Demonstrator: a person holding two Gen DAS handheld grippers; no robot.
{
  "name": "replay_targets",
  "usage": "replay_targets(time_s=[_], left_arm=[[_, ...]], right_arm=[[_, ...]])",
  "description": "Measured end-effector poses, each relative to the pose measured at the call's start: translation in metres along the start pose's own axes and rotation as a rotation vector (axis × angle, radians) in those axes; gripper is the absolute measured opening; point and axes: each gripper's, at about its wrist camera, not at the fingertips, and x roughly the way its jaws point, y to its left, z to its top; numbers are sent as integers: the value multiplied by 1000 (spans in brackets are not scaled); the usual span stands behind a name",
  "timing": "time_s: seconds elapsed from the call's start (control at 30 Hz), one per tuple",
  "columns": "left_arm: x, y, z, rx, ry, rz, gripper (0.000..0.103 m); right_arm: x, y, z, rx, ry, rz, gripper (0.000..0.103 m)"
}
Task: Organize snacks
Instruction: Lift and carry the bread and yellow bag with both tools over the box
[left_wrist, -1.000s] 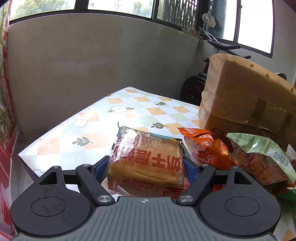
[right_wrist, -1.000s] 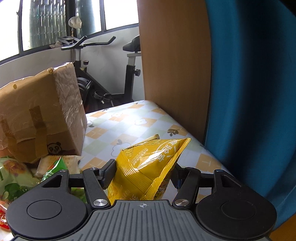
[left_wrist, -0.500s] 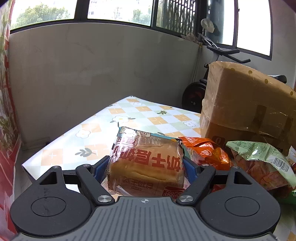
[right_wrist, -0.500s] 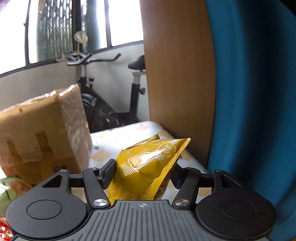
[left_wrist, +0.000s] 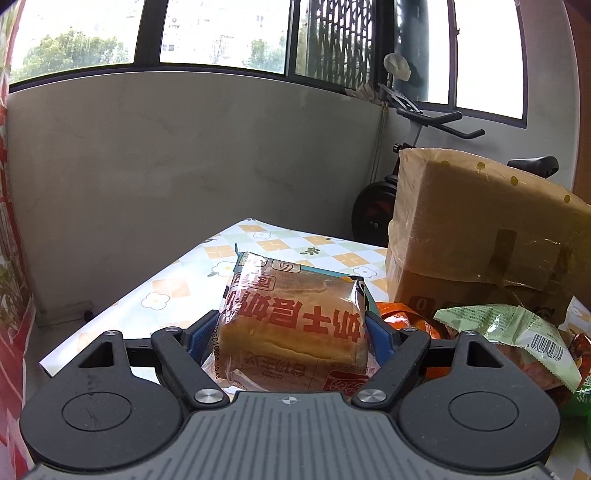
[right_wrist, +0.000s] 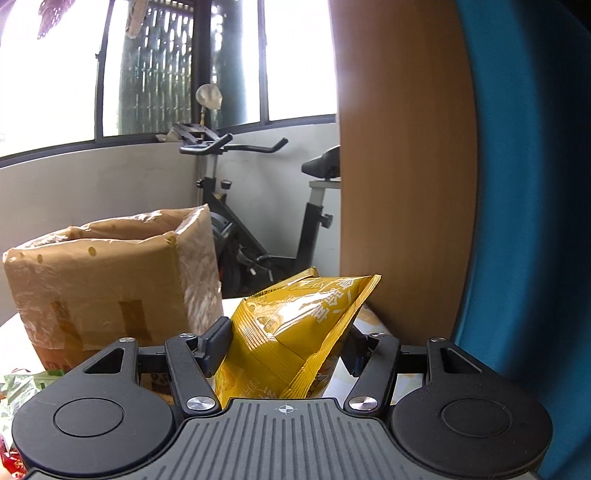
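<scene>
My left gripper (left_wrist: 291, 325) is shut on a clear-wrapped bread loaf (left_wrist: 291, 314) with red lettering, held above the flower-patterned table (left_wrist: 177, 288). My right gripper (right_wrist: 284, 336) is shut on a yellow snack bag (right_wrist: 295, 332), held up in the air. A brown cardboard box (left_wrist: 480, 236) wrapped in plastic stands on the table to the right of the bread; in the right wrist view the box (right_wrist: 110, 280) is at left with its top open. An orange snack bag (left_wrist: 410, 317) and a green snack bag (left_wrist: 517, 332) lie in front of it.
A grey wall (left_wrist: 184, 166) and windows run behind the table. An exercise bike (right_wrist: 258, 221) stands past the table's far edge. A wooden panel (right_wrist: 399, 166) and a blue surface (right_wrist: 535, 184) rise close on the right. A red patterned surface (left_wrist: 7, 258) is at far left.
Both grippers have risen with their snacks still held. The table and box sit lower in both views and more window shows. The box's open top now shows in the right wrist view.
</scene>
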Motion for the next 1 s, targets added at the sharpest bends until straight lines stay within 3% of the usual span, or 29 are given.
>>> replay_targets(time_s=[0.3, 0.53, 0.73, 1.0], left_arm=[[2, 0, 4, -2, 7, -9, 83], [-13, 1, 42, -18, -95, -71, 83], [-26, -15, 83, -5, -209, -177, 83], [2, -68, 143, -5, -259, -392, 83]], right_arm=[[-2, -2, 1, 37, -1, 34, 56], [-16, 1, 24, 56, -95, 128, 56], [-19, 12, 60, 60, -195, 225, 57], [16, 48, 112, 36, -274, 368, 57]])
